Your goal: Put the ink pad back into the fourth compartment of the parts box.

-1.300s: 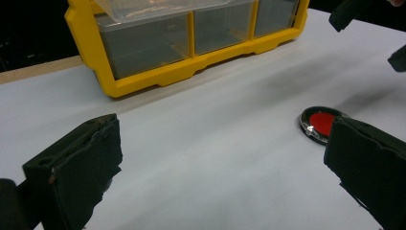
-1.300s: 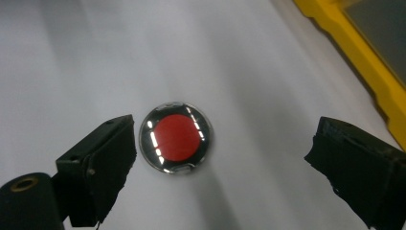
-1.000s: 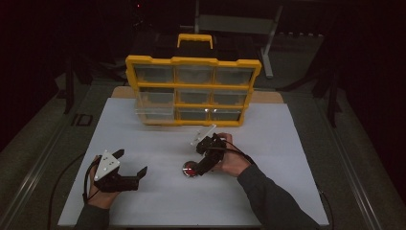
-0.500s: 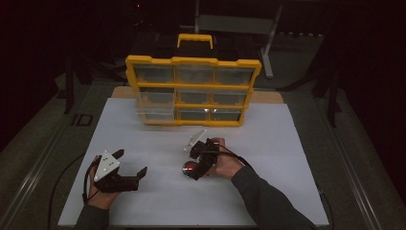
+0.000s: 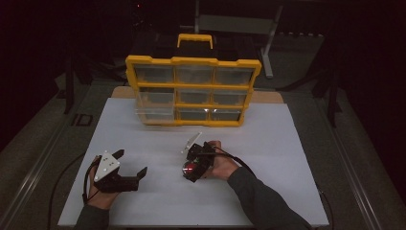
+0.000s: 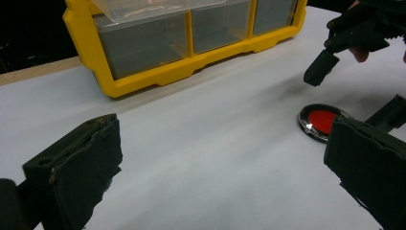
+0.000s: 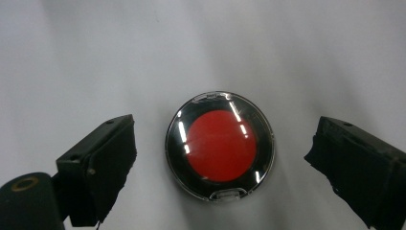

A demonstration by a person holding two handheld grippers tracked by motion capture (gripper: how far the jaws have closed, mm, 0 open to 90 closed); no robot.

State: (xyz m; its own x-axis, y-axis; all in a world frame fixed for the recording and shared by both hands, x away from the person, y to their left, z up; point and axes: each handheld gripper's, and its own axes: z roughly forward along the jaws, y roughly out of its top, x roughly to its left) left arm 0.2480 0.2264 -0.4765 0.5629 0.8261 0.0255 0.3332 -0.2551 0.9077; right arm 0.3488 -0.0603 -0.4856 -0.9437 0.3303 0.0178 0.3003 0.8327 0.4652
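Hovering over the round red-centred case (image 7: 219, 145), the right gripper (image 7: 220, 163) has its jaws spread wide (nothing gripped, neither pad touching), the case lying flat on the white table (image 7: 95, 57) squarely between them, a gap either side.

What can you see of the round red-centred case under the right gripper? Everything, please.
The round case is a flat disc with a red centre, a black ring around it and a clear glossy lid that catches glints of light; it looks like plastic. A small clear tab sits at its near edge. It looks shut and lies flat on the white table top, in front of the yellow organizer. The right gripper hangs over it, jaws open on either side, touching nothing.
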